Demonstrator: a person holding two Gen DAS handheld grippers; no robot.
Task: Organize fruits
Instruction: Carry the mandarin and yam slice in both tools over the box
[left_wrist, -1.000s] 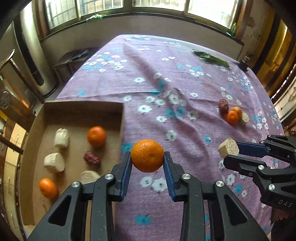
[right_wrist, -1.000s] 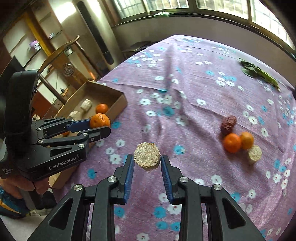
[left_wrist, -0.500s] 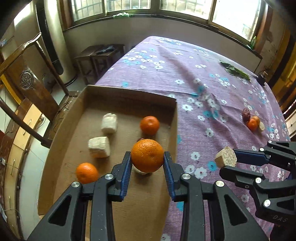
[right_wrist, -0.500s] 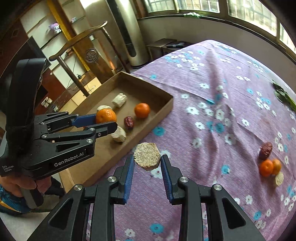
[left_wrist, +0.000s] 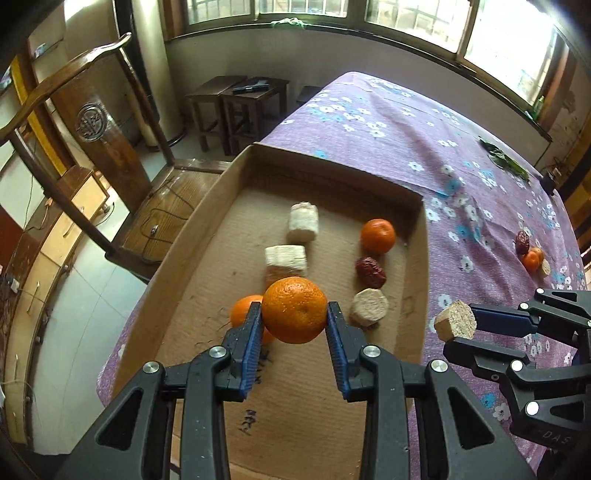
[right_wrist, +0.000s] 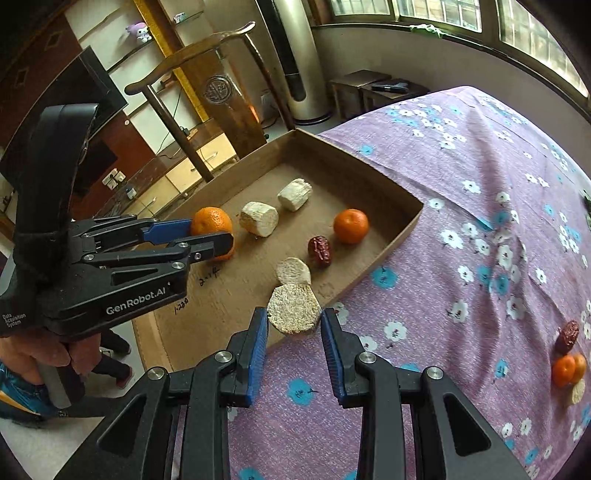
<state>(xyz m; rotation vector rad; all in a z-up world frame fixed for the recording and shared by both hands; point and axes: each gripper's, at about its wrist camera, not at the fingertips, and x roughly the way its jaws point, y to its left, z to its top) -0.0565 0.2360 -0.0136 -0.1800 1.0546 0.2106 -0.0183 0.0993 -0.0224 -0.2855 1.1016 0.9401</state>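
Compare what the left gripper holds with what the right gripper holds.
The left gripper holds a round, smooth orange; the right gripper holds a pale, rough-cut chunk with flat faces. The orange hangs over the box floor; the chunk hangs at the box's near edge, partly over the cloth. Both are clamped and off the surface.

A cardboard box (left_wrist: 328, 164) sat at the table's (left_wrist: 406, 122) left edge, with a wooden chair (left_wrist: 107, 147) beyond it on the floor. Inside the box lay two cut stalk pieces (left_wrist: 303, 222) one behind the other, a mandarin (left_wrist: 378, 235) by the right wall, a date (left_wrist: 370, 272) just in front of it, and a round slice (left_wrist: 369, 307) nearer still. The left gripper (left_wrist: 294, 325) held an orange (left_wrist: 294, 310) above the box, over another mandarin (left_wrist: 245, 308). The right gripper (right_wrist: 294, 332) held a slice (right_wrist: 293, 308) above the box's right wall. Far right on the table lay a small cluster of fruit (right_wrist: 569, 363).
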